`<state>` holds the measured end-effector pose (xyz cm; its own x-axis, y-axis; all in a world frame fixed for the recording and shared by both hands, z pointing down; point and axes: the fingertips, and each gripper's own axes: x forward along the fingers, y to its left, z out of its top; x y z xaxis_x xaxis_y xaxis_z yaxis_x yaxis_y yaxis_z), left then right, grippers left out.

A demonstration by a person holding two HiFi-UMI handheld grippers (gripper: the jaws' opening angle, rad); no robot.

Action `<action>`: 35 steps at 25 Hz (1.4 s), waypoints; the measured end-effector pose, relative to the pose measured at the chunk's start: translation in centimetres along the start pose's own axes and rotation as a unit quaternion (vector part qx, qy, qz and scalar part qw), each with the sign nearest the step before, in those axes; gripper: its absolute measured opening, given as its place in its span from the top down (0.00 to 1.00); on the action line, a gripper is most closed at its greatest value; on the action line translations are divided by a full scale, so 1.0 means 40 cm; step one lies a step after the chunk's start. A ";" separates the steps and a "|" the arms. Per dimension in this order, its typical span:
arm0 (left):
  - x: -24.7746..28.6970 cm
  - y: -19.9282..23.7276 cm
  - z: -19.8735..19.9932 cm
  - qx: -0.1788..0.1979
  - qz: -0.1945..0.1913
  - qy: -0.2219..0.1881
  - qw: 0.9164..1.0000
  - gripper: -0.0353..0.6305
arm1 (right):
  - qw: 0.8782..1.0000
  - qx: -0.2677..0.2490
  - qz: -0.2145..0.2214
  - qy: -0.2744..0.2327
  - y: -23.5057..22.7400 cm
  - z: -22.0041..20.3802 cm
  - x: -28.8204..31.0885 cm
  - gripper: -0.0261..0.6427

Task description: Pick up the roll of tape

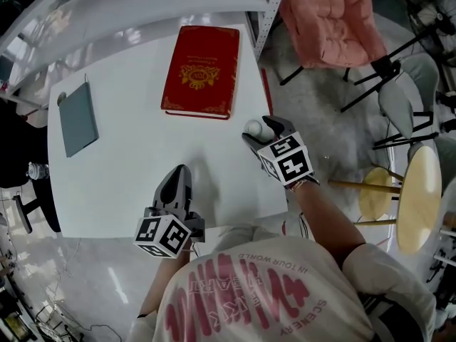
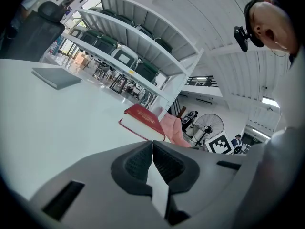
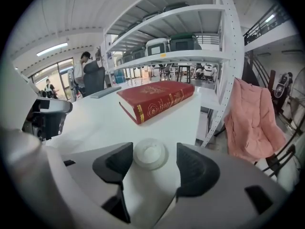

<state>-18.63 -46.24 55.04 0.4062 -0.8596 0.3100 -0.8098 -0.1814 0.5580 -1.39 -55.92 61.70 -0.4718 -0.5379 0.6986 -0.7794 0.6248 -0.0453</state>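
Right gripper view: roll of tape [image 3: 150, 154] between parted jaws

The roll of tape lies on the table [image 3: 95, 123] at 6 o'clock from the red book [image 3: 155, 99], between the widely spread jaws of the right gripper [image 3: 155, 147]; pad contact cannot be made out. The jaws of the left gripper [image 2: 152, 144] are pressed together, empty.

The glossy white bench [image 1: 128, 191] fills the middle of the head view. At upper centre, the hardcover book [image 1: 201, 70] is dark red with a gold emblem and gold edging on its cover. At the left, the flat notebook [image 1: 77, 118] is grey-blue. The small round roll of tape [image 3: 150, 154] looks white, perhaps off-white. The left tool [image 2: 152, 144] and right tool [image 3: 153, 157] are grey with black pads, and their cubes bear black-and-white square markers. The cloth [image 1: 331, 20] at upper right is pink. The shirt [image 1: 263, 298] at the bottom is white with red print.
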 end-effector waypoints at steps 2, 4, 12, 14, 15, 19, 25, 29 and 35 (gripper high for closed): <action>-0.001 0.003 -0.005 -0.001 0.001 0.001 1.000 0.91 | 1.000 0.001 -0.001 -0.002 0.000 -0.001 0.000 0.51; 0.001 0.005 -0.011 -0.002 0.000 0.003 1.000 0.91 | 1.000 0.002 -0.002 -0.002 -0.001 -0.002 0.000 0.53; -0.003 0.000 -0.017 -0.003 -0.004 0.005 1.000 0.91 | 1.000 0.009 -0.008 -0.002 -0.004 -0.003 -0.005 0.63; -0.008 0.002 -0.013 -0.005 -0.004 0.001 1.000 0.91 | 1.000 0.011 -0.008 0.001 -0.001 -0.004 -0.006 0.64; -0.011 0.003 -0.011 -0.006 -0.004 -0.001 1.000 0.91 | 1.000 0.012 -0.008 0.002 0.000 -0.004 -0.006 0.64; -0.022 -0.007 -0.011 -0.009 -0.003 -0.003 1.000 0.91 | 1.000 0.021 -0.009 0.005 0.007 -0.008 -0.015 0.64; -0.044 -0.030 -0.021 -0.014 0.000 -0.003 1.000 0.91 | 0.999 0.034 -0.006 0.013 0.033 -0.040 -0.045 0.64; -0.058 -0.067 -0.023 -0.007 -0.006 -0.005 1.000 0.91 | 0.999 0.043 -0.001 0.020 0.055 -0.071 -0.081 0.64; -0.092 -0.140 -0.032 0.018 -0.024 -0.015 0.999 0.91 | 0.999 0.050 0.005 0.021 0.093 -0.117 -0.150 0.64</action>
<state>-15.04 -41.45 51.76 0.4333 -0.8629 0.2601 -0.8045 -0.2402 0.5432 0.45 -47.73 60.69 -0.4635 -0.5069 0.7268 -0.8135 0.5687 -0.1222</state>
